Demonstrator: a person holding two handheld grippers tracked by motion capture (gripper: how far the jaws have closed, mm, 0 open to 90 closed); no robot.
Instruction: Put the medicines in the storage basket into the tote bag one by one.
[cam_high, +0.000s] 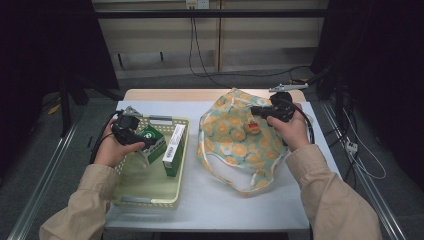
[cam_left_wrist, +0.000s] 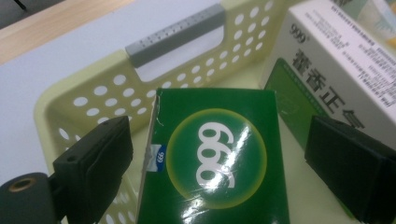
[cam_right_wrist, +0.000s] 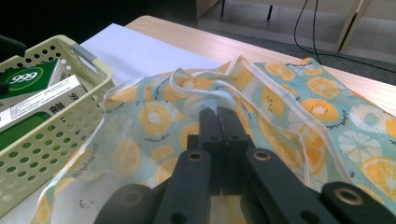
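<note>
A green box marked 999 (cam_high: 152, 142) (cam_left_wrist: 219, 158) leans in the pale yellow perforated basket (cam_high: 150, 200) (cam_left_wrist: 93, 88) at the table's left. My left gripper (cam_high: 141, 141) (cam_left_wrist: 219, 140) stands open, with one jaw on each side of the box and a small gap at both pads. A white and green box (cam_high: 174, 145) (cam_left_wrist: 336, 60) stands beside it in the basket. At the right lies a cloth bag with an orange-slice print (cam_high: 235, 135) (cam_right_wrist: 289, 102). My right gripper (cam_high: 256, 112) (cam_right_wrist: 218, 114) is shut on a raised fold of its cloth near the hemmed opening.
The basket's grey handle (cam_left_wrist: 175, 35) is on its far wall. A white mat (cam_high: 210, 200) covers the table, with the wooden edge (cam_high: 170, 94) beyond it. Cables (cam_high: 360, 160) trail on the floor at the right, and metal rails run along both sides.
</note>
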